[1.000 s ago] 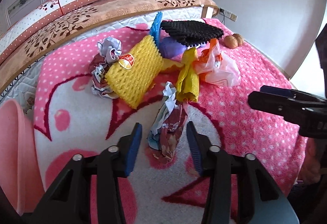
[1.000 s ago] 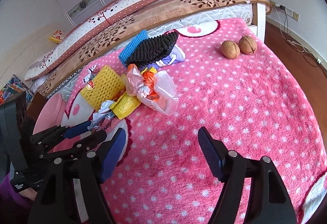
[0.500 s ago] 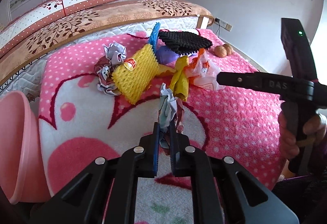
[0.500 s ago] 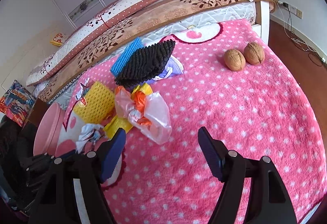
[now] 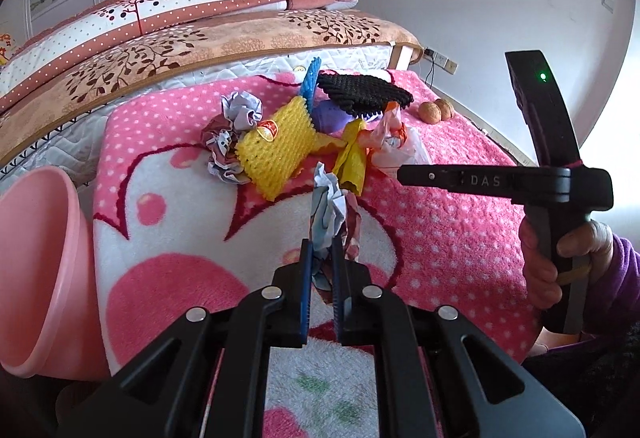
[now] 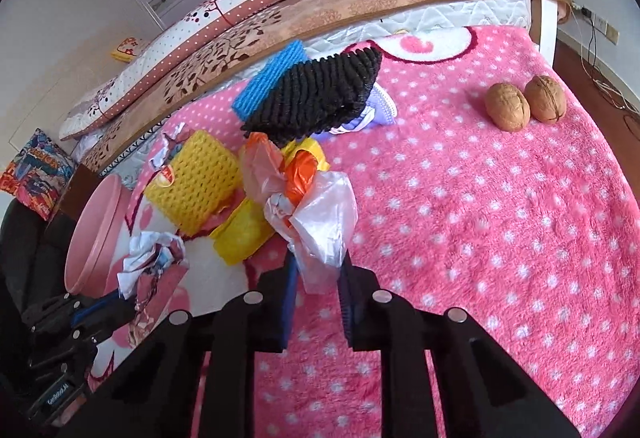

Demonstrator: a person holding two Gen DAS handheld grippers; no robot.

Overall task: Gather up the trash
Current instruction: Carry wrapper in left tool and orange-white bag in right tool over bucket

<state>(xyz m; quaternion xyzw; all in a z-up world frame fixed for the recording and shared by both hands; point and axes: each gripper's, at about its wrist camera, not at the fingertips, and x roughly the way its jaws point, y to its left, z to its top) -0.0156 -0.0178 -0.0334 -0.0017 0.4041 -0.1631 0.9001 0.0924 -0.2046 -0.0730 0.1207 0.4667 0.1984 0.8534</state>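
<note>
Trash lies in a heap on a pink dotted blanket (image 6: 480,218). My left gripper (image 5: 320,244) is shut on a crumpled printed wrapper (image 5: 328,206), which is lifted off the blanket; the right wrist view shows that wrapper (image 6: 152,262) hanging at the lower left. My right gripper (image 6: 318,266) has its jaws closing on the lower end of a clear and orange plastic bag (image 6: 320,222), and the pads touch the film on both sides. Behind lie a yellow foam net (image 5: 276,146), a yellow wrapper (image 5: 352,162) and crumpled paper (image 5: 240,110).
A pink bin (image 5: 36,258) stands at the blanket's left edge. A black foam net (image 6: 320,98) lies over a blue one and a purple item at the back. Two walnuts (image 6: 524,104) sit at the far right. Folded quilts line the back; a person's hand holds the right gripper.
The left jaws shut on the crumpled wrapper and lifted it. The right gripper moved left to the plastic bag and its jaws came in around it.
</note>
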